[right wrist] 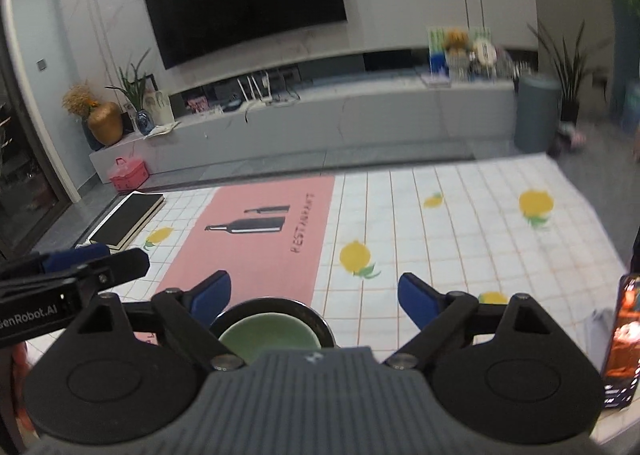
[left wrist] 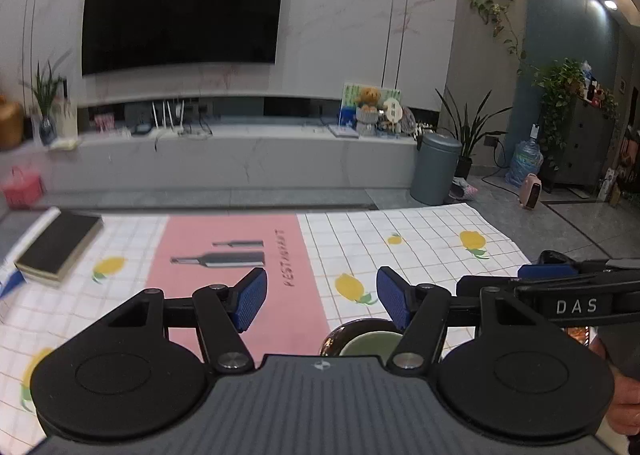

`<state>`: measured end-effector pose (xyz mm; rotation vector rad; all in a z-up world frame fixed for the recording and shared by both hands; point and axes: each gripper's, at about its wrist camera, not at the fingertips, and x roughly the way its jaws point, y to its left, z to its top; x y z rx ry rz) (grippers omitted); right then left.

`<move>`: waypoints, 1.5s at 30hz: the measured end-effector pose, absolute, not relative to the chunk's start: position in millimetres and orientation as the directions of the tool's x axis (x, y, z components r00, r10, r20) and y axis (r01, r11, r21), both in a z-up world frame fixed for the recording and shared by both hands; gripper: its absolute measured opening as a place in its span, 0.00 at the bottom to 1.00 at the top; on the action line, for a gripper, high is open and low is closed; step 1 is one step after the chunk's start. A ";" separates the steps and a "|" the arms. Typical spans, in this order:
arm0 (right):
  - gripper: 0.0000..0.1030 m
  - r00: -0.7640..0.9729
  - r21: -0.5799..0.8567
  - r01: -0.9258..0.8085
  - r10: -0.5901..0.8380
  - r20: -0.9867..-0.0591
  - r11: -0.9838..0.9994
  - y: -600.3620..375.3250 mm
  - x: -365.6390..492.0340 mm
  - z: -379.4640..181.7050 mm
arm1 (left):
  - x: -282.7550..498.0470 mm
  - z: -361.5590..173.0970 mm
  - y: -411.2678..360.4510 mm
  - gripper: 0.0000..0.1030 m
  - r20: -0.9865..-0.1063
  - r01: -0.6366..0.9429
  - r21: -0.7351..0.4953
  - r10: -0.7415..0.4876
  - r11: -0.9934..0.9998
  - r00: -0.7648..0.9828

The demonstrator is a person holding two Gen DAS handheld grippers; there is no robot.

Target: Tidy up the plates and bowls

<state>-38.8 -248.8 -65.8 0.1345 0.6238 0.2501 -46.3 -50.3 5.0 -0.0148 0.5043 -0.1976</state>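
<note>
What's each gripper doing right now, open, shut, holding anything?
Left gripper: open, holding nothing, above the pink mat.
Right gripper: open, holding nothing, over the green bowl nested in the dark bowl.

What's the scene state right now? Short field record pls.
surface: lemon-print tablecloth with pink mat
bowls: green bowl nested inside dark bowl
left gripper: open, empty, above the bowls
right gripper: open, empty, above the bowls
book: far left edge
phone: right edge, screen lit
</note>
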 end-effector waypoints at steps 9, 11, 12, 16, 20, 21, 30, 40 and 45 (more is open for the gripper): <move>0.90 0.823 0.080 -0.231 0.239 -0.516 0.970 -224.5 -86.3 -78.1 | -76.1 -10.6 -51.6 0.74 -0.456 0.181 0.029 -0.148 0.983 0.877; 0.91 0.826 0.058 -0.230 0.227 -0.516 0.971 -217.8 -94.9 -85.4 | -81.0 -17.1 -51.7 0.79 -0.479 0.171 0.038 -0.132 0.985 0.868; 0.92 0.823 0.053 -0.227 0.220 -0.523 0.973 -215.6 -98.2 -89.4 | -82.7 -20.3 -50.5 0.79 -0.494 0.161 0.036 -0.122 0.986 0.861; 0.92 0.798 0.067 -0.206 0.207 -0.566 0.976 -209.0 -109.3 -106.5 | -87.2 -32.3 -45.2 0.79 -0.536 0.126 0.004 -0.104 0.992 0.838; 0.92 0.784 0.061 -0.179 0.180 -0.595 0.982 -204.5 -116.8 -119.2 | -89.4 -45.9 -42.7 0.80 -0.579 0.094 0.004 -0.075 0.996 0.812; 0.92 0.781 0.061 -0.172 0.174 -0.600 0.983 -203.4 -117.4 -121.0 | -91.3 -50.7 -38.8 0.80 -0.590 0.087 0.005 -0.068 0.996 0.805; 0.93 0.752 0.078 -0.142 0.159 -0.640 0.987 -201.9 -113.5 -131.4 | -93.8 -62.5 -30.5 0.80 -0.629 0.029 -0.004 -0.025 1.000 0.777; 0.93 0.760 0.081 -0.136 0.156 -0.631 0.987 -203.7 -111.9 -131.2 | -93.7 -59.0 -34.1 0.81 -0.597 0.038 0.009 -0.025 0.999 0.802; 0.93 0.762 0.081 -0.140 0.160 -0.628 0.987 -203.9 -112.7 -131.1 | -93.6 -58.3 -34.8 0.81 -0.594 0.037 0.007 -0.026 0.999 0.804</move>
